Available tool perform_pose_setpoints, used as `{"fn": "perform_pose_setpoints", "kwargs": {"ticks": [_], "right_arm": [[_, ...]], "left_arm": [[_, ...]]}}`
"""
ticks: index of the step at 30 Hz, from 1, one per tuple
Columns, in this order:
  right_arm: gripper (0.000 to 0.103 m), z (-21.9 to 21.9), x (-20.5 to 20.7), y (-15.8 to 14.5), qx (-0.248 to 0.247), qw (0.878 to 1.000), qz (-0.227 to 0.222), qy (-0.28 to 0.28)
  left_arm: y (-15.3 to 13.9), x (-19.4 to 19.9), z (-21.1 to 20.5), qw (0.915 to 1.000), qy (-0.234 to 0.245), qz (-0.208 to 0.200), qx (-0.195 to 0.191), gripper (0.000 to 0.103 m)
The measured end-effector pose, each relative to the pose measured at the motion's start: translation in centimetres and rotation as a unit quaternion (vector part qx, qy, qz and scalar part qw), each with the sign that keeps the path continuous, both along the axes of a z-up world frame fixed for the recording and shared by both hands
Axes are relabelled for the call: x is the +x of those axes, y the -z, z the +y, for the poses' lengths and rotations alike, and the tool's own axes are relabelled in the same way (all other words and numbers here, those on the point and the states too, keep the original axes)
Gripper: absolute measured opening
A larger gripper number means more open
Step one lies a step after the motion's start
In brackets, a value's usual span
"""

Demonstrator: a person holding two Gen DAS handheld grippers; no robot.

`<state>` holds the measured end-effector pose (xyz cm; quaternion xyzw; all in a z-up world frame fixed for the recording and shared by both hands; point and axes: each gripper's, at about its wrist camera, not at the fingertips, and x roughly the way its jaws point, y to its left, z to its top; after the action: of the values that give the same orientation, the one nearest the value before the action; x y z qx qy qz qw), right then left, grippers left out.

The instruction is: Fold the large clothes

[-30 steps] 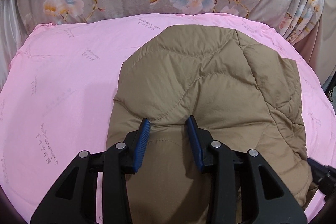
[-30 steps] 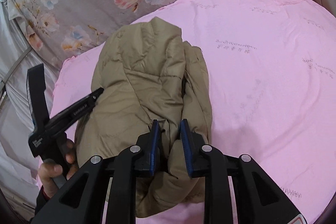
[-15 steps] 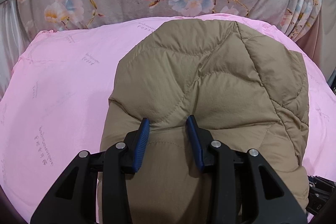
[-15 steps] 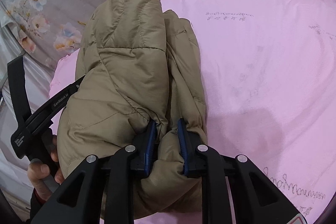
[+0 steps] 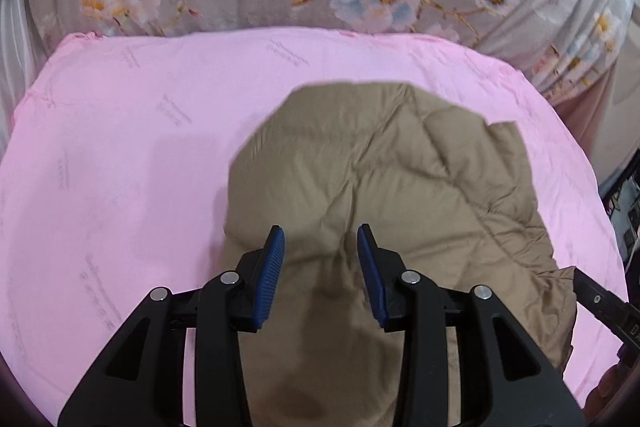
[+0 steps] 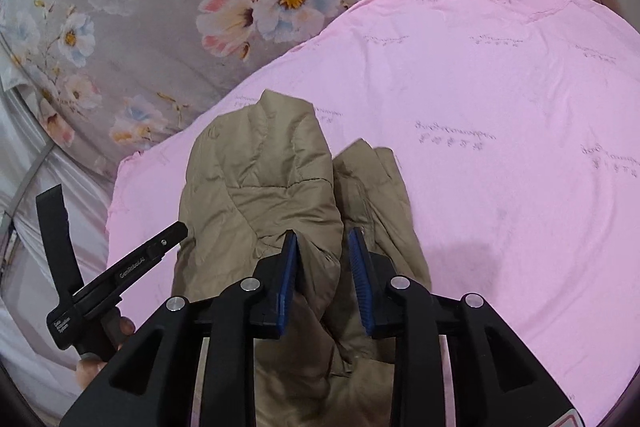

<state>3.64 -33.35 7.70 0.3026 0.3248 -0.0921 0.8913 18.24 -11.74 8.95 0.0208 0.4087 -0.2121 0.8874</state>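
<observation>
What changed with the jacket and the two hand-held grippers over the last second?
The right hand-held gripper has just been opening; the tan jacket fabric is between its jaws but no longer squeezed. The jacket rose toward both cameras, then dropped back onto the pink sheet. The left hand-held gripper kept the same gap over the jacket.

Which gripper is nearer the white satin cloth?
Left. The left gripper hangs by the white satin cloth; the right gripper, jaws just opening around a tan quilted jacket fold, is farther off.
</observation>
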Motion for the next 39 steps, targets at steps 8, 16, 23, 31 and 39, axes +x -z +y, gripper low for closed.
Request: {"fn": "perform_pose_setpoints", "kwargs": {"ticks": [8, 16, 23, 31, 39], "right_arm": [[0.034, 0.1, -2.4, 2.5, -0.013, 0.998, 0.065, -0.01], [0.038, 0.4, -8.0, 4.8, -0.051, 0.994, 0.098, -0.002], [0.048, 2.1, -6.1, 3.4, -0.056, 0.992, 0.059, -0.1], [0.0, 3.2, -8.2, 7.6, -0.014, 0.988, 0.118, -0.103], [0.004, 3.2, -7.9, 6.8, -0.02, 0.986, 0.141, -0.08]], "left_arm": [[-1.4, 4.3, -0.6, 1.0, -0.004, 0.0, 0.009, 0.047], [2.7, 3.6, -2.1, 0.9996, 0.007, 0.015, 0.024, 0.049], [2.8, 3.5, -2.4, 0.9995, 0.006, 0.009, 0.031, 0.049], [3.3, 2.3, -2.8, 0.9995, 0.019, 0.003, 0.027, 0.051], [4.8, 0.7, -4.9, 0.9974, 0.019, -0.033, 0.062, 0.063]]}}
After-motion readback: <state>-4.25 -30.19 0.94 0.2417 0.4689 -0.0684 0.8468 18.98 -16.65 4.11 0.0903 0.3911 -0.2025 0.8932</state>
